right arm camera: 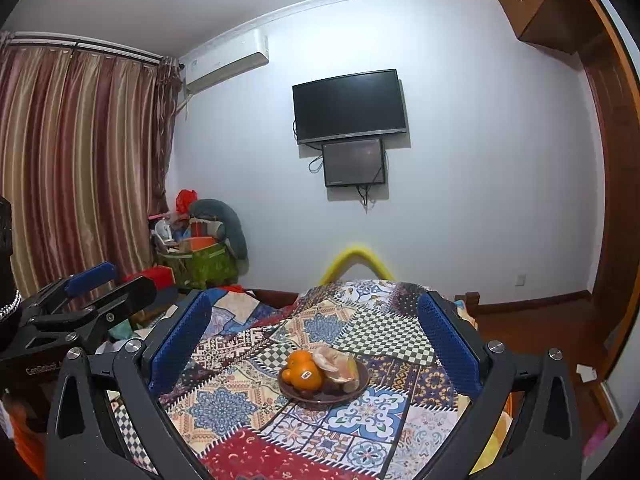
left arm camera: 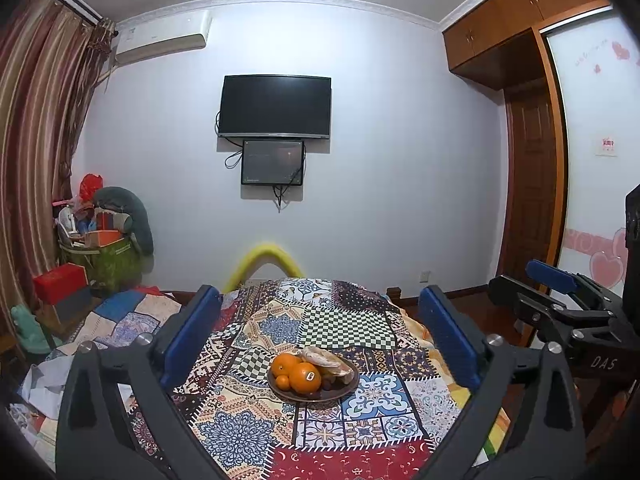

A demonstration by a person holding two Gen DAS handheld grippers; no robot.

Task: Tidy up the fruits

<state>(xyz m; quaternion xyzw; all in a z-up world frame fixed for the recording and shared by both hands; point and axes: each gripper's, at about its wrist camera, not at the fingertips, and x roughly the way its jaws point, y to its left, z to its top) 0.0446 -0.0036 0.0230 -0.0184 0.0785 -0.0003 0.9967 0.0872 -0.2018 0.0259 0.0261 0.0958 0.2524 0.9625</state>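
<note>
A brown plate [left arm camera: 349, 388] sits on the patchwork cloth [left arm camera: 248, 424], holding several oranges [left arm camera: 305, 377], small dark fruits and a pale wrapped item [left arm camera: 326, 360]. It also shows in the right wrist view [right arm camera: 362, 384], with the oranges [right arm camera: 306, 372]. My left gripper [left arm camera: 320, 308] is open and empty, held back from the plate and above it. My right gripper [right arm camera: 316, 312] is open and empty, likewise short of the plate. The right gripper shows at the right edge of the left wrist view [left arm camera: 560, 300]; the left one shows at the left of the right wrist view [right arm camera: 80, 300].
A yellow curved foam tube [left arm camera: 266, 258] rises behind the cloth's far edge. A pile of bags and boxes [left arm camera: 100, 248] stands by the striped curtain [left arm camera: 36, 152] at the left. A TV [left arm camera: 275, 106] hangs on the far wall. A wooden wardrobe [left arm camera: 532, 184] is at the right.
</note>
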